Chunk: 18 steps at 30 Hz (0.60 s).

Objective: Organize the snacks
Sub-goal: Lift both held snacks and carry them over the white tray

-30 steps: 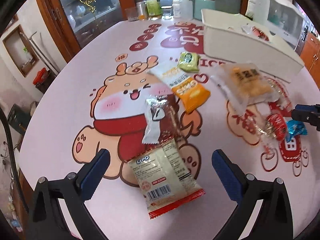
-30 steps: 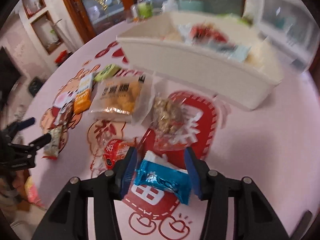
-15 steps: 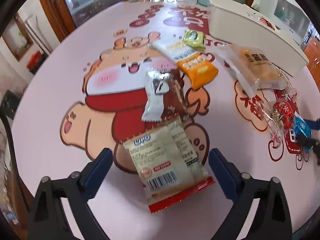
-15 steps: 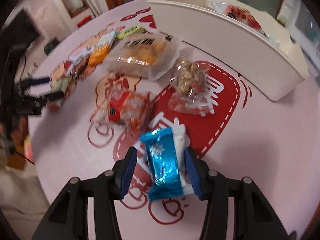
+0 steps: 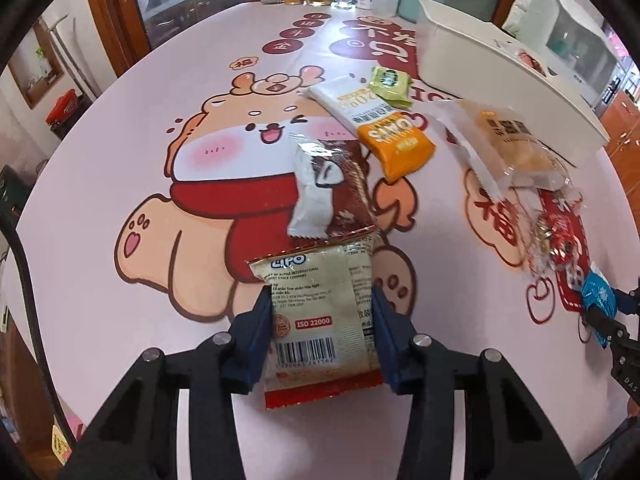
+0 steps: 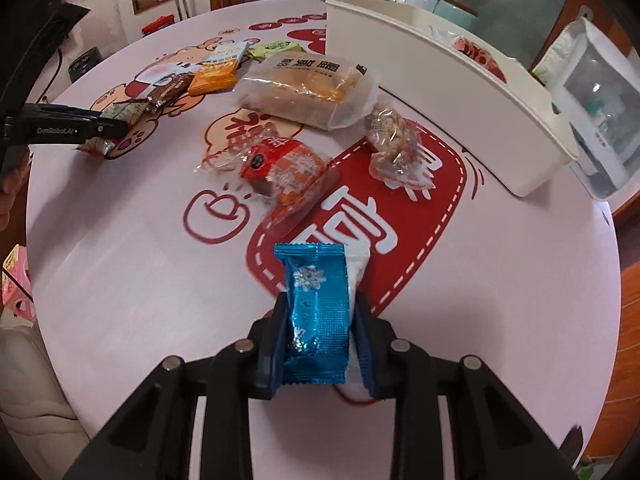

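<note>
Down in the left wrist view, the left gripper (image 5: pixel 322 334) is closing its blue pads against both sides of the cream LIPO packet (image 5: pixel 320 312), which lies on the pink tablecloth (image 5: pixel 100 168) with its far edge tucked under a brown wrapper (image 5: pixel 332 192), while orange (image 5: pixel 394 146) and green (image 5: pixel 390 84) packets lie farther off near the white bin (image 5: pixel 500 92). Across in the right wrist view, the right gripper (image 6: pixel 320 332) is closing on a blue foil packet (image 6: pixel 316 312) with a white wrapper (image 6: pixel 356 276) beside it between the pads, over the tablecloth's red panel, with a red-orange snack (image 6: pixel 286 172), a nut bar (image 6: pixel 394 140) and a large clear bag (image 6: pixel 308 88) lying between it and the bin.
</note>
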Each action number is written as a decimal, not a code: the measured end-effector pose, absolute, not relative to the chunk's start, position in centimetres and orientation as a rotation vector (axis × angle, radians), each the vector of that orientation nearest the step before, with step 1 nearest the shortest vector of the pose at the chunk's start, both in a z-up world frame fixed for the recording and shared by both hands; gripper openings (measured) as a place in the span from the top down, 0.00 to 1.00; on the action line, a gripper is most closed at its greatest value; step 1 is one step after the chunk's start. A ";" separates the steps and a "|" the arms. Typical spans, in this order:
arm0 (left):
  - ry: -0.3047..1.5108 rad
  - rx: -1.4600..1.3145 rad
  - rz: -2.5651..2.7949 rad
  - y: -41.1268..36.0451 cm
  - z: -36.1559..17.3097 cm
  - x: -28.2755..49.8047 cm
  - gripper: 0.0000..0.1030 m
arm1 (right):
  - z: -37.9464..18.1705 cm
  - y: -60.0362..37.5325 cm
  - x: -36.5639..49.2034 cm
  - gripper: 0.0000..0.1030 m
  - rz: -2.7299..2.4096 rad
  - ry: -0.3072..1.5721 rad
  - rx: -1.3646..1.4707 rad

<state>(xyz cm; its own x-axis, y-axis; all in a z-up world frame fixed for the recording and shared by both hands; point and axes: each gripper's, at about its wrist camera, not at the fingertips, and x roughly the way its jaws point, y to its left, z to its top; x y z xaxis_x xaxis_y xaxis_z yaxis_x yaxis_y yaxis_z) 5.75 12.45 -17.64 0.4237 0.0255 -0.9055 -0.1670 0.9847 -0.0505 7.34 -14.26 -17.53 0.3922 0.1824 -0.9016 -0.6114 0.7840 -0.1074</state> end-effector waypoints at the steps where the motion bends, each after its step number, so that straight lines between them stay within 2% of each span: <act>1: 1.124 -0.143 0.108 12.2 -17.4 5.6 0.57 | -17.3 -14.2 7.1 0.71 0.524 1.049 -0.456; 5: 1.075 -0.113 0.044 10.2 -14.9 5.1 0.57 | -15.5 -14.9 6.3 0.71 0.501 1.012 -0.392; 9: 0.975 -0.059 -0.042 7.7 -9.4 5.8 0.57 | -11.7 -15.8 6.6 0.71 0.444 0.955 -0.344; 14: 0.817 0.041 -0.125 3.9 -1.0 7.4 0.57 | -4.4 -17.4 8.3 0.71 0.373 0.852 -0.290; 18: 0.738 0.096 -0.152 2.0 3.8 9.1 0.57 | 1.1 -18.7 9.3 0.71 0.325 0.783 -0.228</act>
<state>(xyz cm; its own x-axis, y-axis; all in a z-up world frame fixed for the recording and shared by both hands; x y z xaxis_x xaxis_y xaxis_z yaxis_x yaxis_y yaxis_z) 9.08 1.99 3.78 0.7297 -0.1045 -0.6757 0.1717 0.9846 0.0331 9.29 -18.69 1.15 0.6628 0.2010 -0.7213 -0.3687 0.9260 -0.0808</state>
